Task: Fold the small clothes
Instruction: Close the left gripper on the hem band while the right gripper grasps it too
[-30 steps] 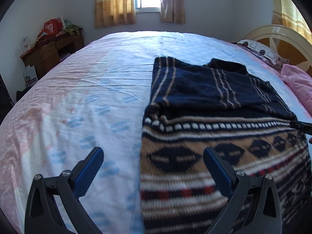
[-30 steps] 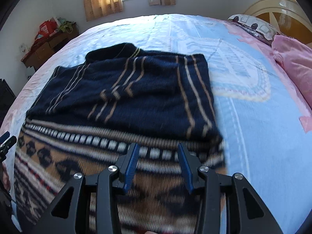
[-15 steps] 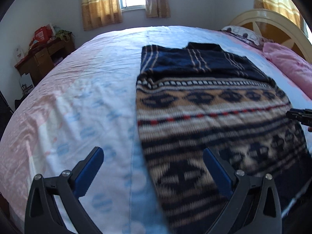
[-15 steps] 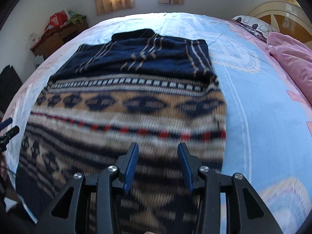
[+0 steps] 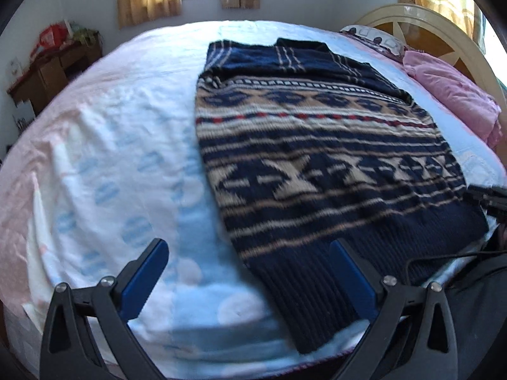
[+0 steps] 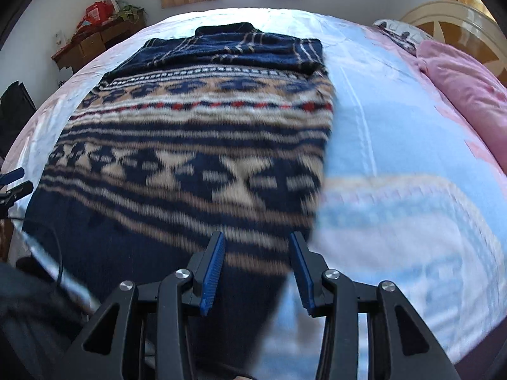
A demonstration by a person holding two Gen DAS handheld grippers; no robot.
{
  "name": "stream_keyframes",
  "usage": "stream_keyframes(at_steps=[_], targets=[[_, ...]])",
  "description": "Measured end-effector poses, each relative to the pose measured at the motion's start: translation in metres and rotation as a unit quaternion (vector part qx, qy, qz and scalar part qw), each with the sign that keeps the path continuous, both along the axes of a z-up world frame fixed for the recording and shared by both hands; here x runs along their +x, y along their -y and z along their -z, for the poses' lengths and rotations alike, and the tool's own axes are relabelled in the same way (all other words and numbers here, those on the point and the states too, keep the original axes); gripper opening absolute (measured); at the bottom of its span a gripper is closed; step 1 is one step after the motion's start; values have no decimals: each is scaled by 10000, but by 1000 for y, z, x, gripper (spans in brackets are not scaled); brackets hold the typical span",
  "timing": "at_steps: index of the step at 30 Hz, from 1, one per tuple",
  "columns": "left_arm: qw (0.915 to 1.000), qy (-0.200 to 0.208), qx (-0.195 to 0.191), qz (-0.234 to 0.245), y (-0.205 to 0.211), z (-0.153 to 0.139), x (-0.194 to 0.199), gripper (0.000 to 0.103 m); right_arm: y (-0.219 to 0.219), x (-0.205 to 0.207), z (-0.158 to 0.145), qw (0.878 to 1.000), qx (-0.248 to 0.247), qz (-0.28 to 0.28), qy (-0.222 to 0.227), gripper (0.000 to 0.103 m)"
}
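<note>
A navy, tan and red patterned knit sweater (image 5: 317,145) lies flat on the bed, sleeves folded over its top part; it also shows in the right wrist view (image 6: 196,145). My left gripper (image 5: 247,262) is wide open and empty above the sweater's near left hem corner. My right gripper (image 6: 256,253) is partly open and empty above the hem near the right corner. The right gripper's tip shows at the right edge of the left wrist view (image 5: 488,194); the left gripper's tip shows at the left edge of the right wrist view (image 6: 12,185).
The bed sheet (image 5: 104,158) is light blue, white and pink. Pink bedding (image 5: 456,91) and a cream headboard (image 5: 443,25) are at the right. A wooden desk with clutter (image 5: 50,63) stands far left. A black cable (image 5: 437,258) lies by the hem.
Both grippers have pulled back toward the near bed edge, from over the sweater's upper part to its hem. Neither jaw opening changed. The sweater has not moved.
</note>
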State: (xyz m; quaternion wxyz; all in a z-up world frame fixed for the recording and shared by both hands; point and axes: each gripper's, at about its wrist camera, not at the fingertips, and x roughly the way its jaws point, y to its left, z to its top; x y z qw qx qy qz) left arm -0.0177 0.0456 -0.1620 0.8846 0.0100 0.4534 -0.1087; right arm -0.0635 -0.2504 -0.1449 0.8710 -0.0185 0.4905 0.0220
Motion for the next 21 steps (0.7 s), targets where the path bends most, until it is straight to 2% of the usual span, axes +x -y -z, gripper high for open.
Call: stream_keyframes(at_steps=[1,2,5,11,16,19,21], targets=[[9999,-75,-119,-26,-2,1,0,102,3,-9,-1,10000,22,43,41,50],[9997,-120,-196,-26,-2,2,0,102,5,-14,-2,9999,38,82,63,52],[9984,-332,-463,60,0,6,-3,97,5,-28,-9,9999,79,104,93,53],[9979,-445,-406,254,5,11,-11,91,-2,-46,-12,9996,-94,-139,218,53],[9964,-525,-514,413,4,9,-18,87,7,-50,-13,9996,229,-58,120,53],[9952,-615,-590,490,5,11,-20,79,3,-53,-12,9993,312,-177,99,47],[9944,-660,-623,544,7,12,-22,68,-1,-54,-12,9989,375,-280,95,42]])
